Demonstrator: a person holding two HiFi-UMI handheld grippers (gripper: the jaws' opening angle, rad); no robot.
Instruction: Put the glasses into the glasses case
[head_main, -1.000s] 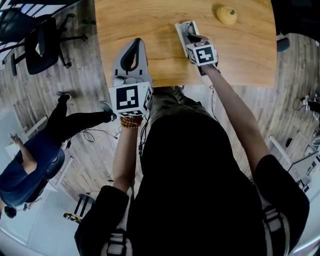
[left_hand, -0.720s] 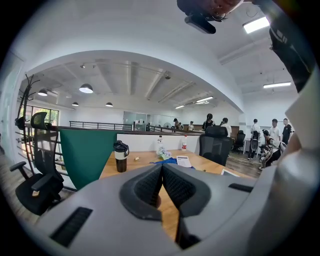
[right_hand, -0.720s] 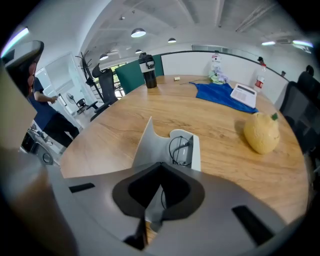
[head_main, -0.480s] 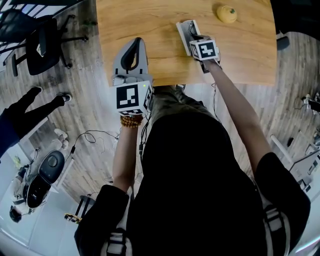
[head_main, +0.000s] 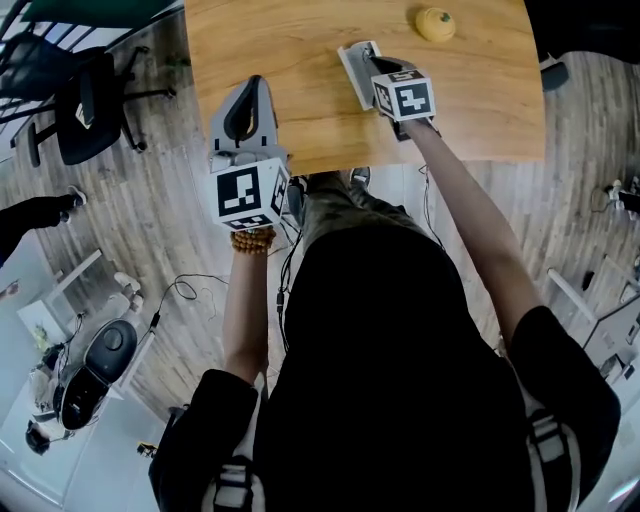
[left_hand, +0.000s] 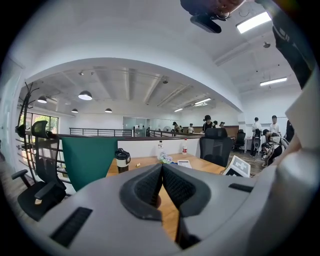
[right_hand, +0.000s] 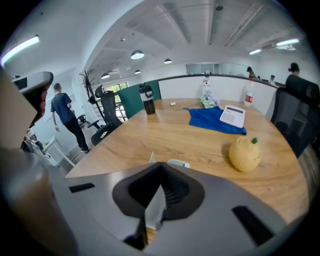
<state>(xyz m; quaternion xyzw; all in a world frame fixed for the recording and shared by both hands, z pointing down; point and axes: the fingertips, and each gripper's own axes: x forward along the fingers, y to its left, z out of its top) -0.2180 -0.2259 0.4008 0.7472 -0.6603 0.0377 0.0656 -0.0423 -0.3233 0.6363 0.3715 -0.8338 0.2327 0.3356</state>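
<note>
Item: my right hand-held gripper pinches what I take for the pale grey glasses case over the tabletop, the left hand-held gripper is pressed together and empty, and no glasses are visible, so I cannot confirm the packing is done.

We saw a wood-grain table at twelve o'clock in the head view. A grey case lay near its middle, and a yellow, fruit-shaped thing sat well apart from it at about one o'clock. In the right gripper view a blue cloth lay farther off at twelve o'clock, a white pad resting on it, and a black tumbler stood at eleven o'clock.
</note>
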